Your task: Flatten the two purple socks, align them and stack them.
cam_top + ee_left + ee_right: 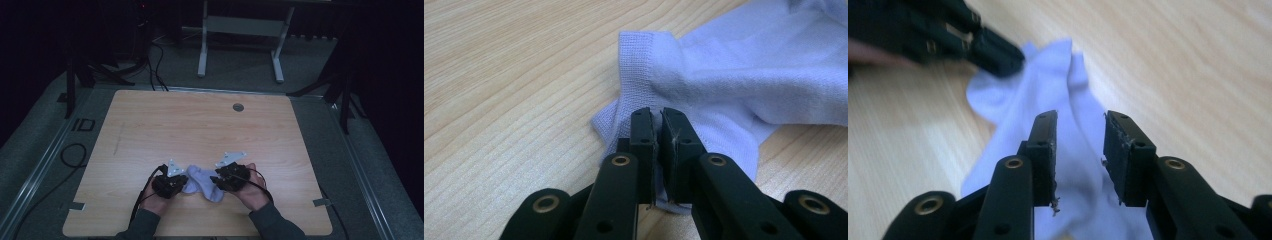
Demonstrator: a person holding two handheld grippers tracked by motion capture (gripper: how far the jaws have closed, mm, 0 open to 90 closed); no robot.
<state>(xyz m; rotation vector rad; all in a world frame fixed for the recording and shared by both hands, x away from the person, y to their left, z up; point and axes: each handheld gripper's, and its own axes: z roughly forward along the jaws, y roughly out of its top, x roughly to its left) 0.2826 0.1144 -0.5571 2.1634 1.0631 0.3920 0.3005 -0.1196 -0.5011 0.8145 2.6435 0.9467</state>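
Note:
A pale lilac sock (pixel 202 183) lies crumpled on the wooden table (pixel 200 125) near its front edge, between the two hand-held grippers. My left gripper (pixel 183 181) is at the sock's left end. In the left gripper view its jaws (pixel 658 118) are pinched together on the edge of the sock (pixel 734 75), just below the ribbed cuff. My right gripper (pixel 217 181) is at the sock's right end. In the right gripper view it (pixel 1079 127) stands open, its pads apart, with the sock (pixel 1058 85) below the gap. The left gripper (pixel 993 52) shows beyond.
A round cable hole (pixel 238 107) sits near the table's far edge. Beyond the table stands a grey metal frame (pixel 202 50); cables (pixel 72 155) lie on the floor at the left. Both hands rest close to the front edge.

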